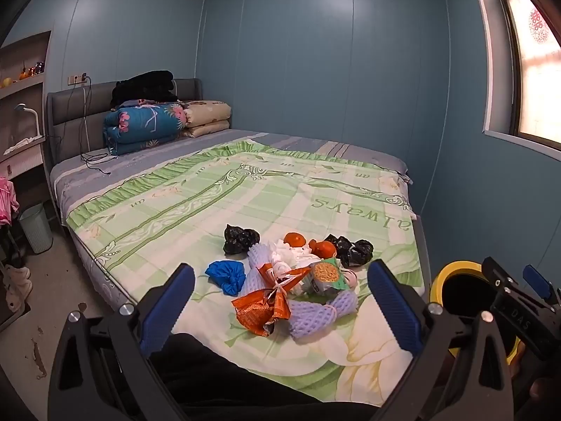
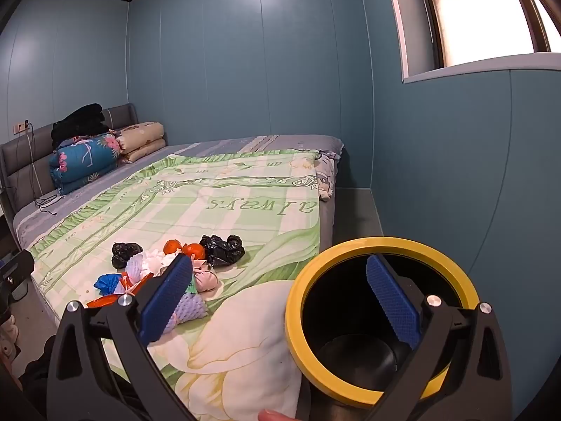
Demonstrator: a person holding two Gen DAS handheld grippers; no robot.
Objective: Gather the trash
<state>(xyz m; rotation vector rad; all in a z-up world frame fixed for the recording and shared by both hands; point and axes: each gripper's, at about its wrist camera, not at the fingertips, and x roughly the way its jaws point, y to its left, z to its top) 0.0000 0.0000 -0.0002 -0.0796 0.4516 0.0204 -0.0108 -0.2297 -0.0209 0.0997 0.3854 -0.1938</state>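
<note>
1. At the near end of the bed point(image 1: 147, 189), on the green floral cover: trash pile point(image 1: 291, 280), a loose cluster. Sits well in from the bed's left edge, closer to the right edge, well apart from the headboard end.
2. Pile contents: orange foil wrapper point(image 1: 261, 310) at the near side, crumpled, long axis running roughly left-right; purple foam net point(image 1: 315, 315) just right of it and touching, long axis also roughly left-right across the bed; second foam net point(image 1: 261, 258) behind; blue bag point(image 1: 226, 275) on the pile's left; white tissue wad point(image 1: 285, 251) mid-pile; green-label packet point(image 1: 328, 275), tilted; two orange fruits point(image 1: 324, 248) toward the far side.
3. Black bag wad point(image 1: 240, 238) at far-left of the pile, a larger black bag wad point(image 1: 350, 247) at far-right, both touching or just beside the cluster.
4. Bin point(image 2: 382, 245), yellow rim, black inside, mouth facing up, axis upright. Stands off the bed's right edge by the near right corner, just beside the mattress. Looks empty as far as visible.
5. Left gripper point(image 1: 280, 301): jaws wide apart, nothing between the pads, pointing down-forward at the pile, not touching it.
6. Right gripper point(image 2: 280, 298): jaws wide apart, holding nothing; right finger point(image 2: 392, 301) over the bin mouth, left finger in front of the pile.
7. Folded quilts point(image 1: 147, 126) stacked at the headboard end, clear of the pile.
</note>
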